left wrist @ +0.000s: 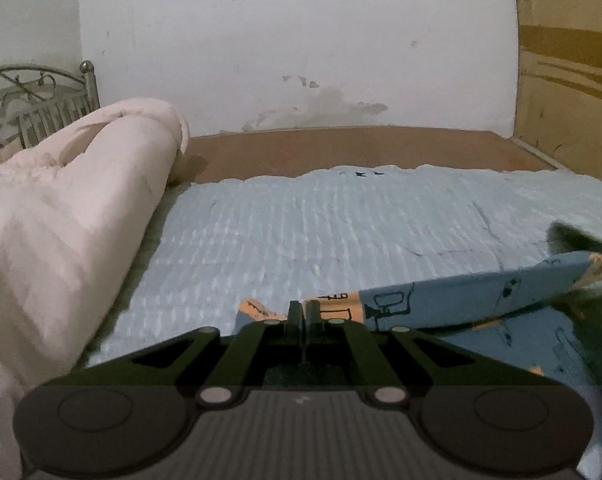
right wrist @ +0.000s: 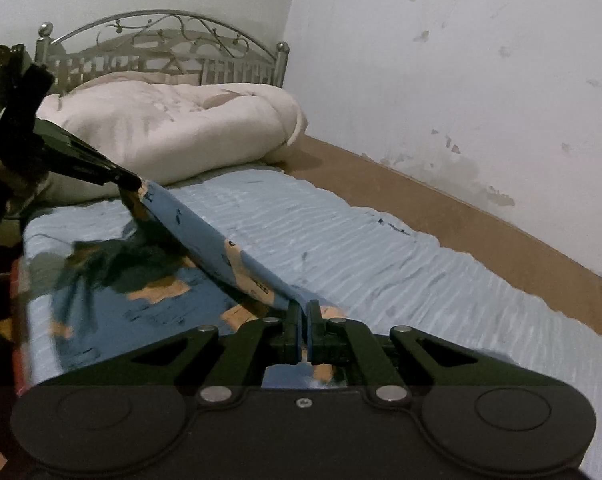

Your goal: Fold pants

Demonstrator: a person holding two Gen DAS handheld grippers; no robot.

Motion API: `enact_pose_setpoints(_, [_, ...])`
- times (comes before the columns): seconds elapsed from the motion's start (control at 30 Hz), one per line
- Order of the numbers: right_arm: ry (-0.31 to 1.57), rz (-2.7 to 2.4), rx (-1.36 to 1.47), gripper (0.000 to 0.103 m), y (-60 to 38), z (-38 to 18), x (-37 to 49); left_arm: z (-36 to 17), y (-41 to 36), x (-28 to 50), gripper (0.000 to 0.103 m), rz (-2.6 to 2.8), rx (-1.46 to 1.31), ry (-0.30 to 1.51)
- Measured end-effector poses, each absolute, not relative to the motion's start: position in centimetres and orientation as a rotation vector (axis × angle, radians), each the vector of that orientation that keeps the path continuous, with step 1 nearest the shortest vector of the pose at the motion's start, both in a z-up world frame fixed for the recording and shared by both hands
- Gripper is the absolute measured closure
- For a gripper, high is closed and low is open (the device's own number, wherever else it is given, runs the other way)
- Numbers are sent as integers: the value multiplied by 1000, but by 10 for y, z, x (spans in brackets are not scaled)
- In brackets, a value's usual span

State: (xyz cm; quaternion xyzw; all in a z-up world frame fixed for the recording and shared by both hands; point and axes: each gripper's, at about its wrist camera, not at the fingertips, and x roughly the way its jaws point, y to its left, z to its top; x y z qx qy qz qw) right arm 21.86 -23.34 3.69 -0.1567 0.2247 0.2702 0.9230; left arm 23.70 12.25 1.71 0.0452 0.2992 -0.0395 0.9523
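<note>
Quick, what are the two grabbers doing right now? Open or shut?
Left gripper: shut, pinching one end of the blue pants.
Right gripper: shut, pinching the other end of the pants.

A home bedroom: metal headboard (right wrist: 161, 48), quilt (right wrist: 173, 128), bed sheet (left wrist: 321, 232).

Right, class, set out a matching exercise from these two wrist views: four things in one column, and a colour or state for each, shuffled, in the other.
Things:
1. pants
2. quilt
3. headboard
4. mattress cover

Descriptions:
A. pale blue, ribbed, spread flat
B. grey metal with scrollwork
C. blue with orange patches, held taut between both jaws
D. pinkish white, bundled up

Pairs: 1-C, 2-D, 3-B, 4-A
</note>
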Motion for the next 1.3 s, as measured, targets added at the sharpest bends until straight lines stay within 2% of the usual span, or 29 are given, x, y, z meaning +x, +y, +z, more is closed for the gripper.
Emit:
enact_pose_setpoints(0.33, [476, 515, -321, 103, -224, -5, 133, -20, 122, 171, 103, -81, 104, 578])
enact_pose_setpoints(0.53, [499, 484, -317, 103, -222, -27, 123, -30, 119, 157, 103, -88, 112, 569])
enact_pose_setpoints(0.8, [469, 489, -311, 103, -228, -16, 105, -42, 125, 153, 103, -87, 117, 599])
enact_pose_setpoints(1.03, [544, 507, -324, 103, -221, -43, 101, -53, 124, 154, 103, -70, 105, 621])
enact_pose_setpoints(1.13, [552, 497, -308, 103, -222, -47, 100, -52, 123, 151, 99, -76, 90, 624])
enact_pose_setpoints(1.17, [559, 496, -309, 103, -222, -50, 100, -52, 123, 150, 95, -68, 83, 623])
enact_pose_setpoints(1.23, [567, 491, -293, 100, -224, -56, 101, -49, 121, 147, 75, -63, 63, 628])
enact_pose_setpoints(1.27, [568, 488, -280, 99, -225, -57, 101, -48, 120, 145, 53, -64, 47, 625])
enact_pose_setpoints(1.3, [565, 485, -266, 94, -226, -57, 101, -46, 118, 141, 36, -60, 31, 620])
